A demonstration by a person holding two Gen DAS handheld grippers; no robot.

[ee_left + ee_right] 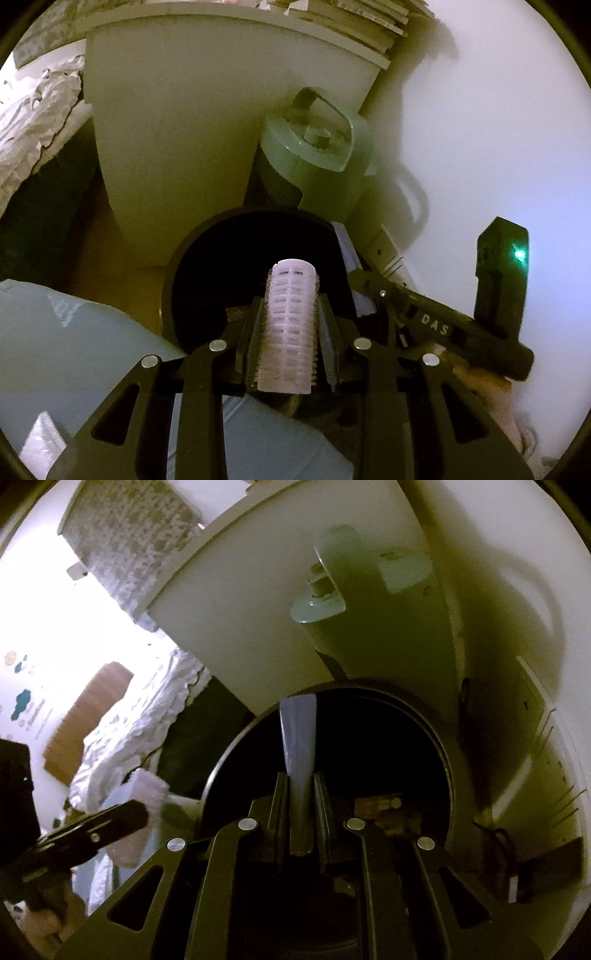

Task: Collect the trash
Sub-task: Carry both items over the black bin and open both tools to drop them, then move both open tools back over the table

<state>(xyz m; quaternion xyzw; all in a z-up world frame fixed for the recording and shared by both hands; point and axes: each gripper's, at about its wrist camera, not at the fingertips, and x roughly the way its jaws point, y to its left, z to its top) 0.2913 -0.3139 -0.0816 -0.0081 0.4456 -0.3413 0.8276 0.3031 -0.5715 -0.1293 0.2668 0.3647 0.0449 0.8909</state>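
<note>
Roller [291,325]: white, rows of grey print | bin [173,295]: black | appliance [317,155]: pale green | wrapper [300,734]: grey-blue | bedding [147,709]: white, crinkled

A pale pink bristly hair-roller cylinder [291,325] is clamped lengthwise between gripper fingers above the open mouth of a round black bin [184,266], while a flat grey-blue plastic strip [300,738] is pinched upright over the same bin.
</note>
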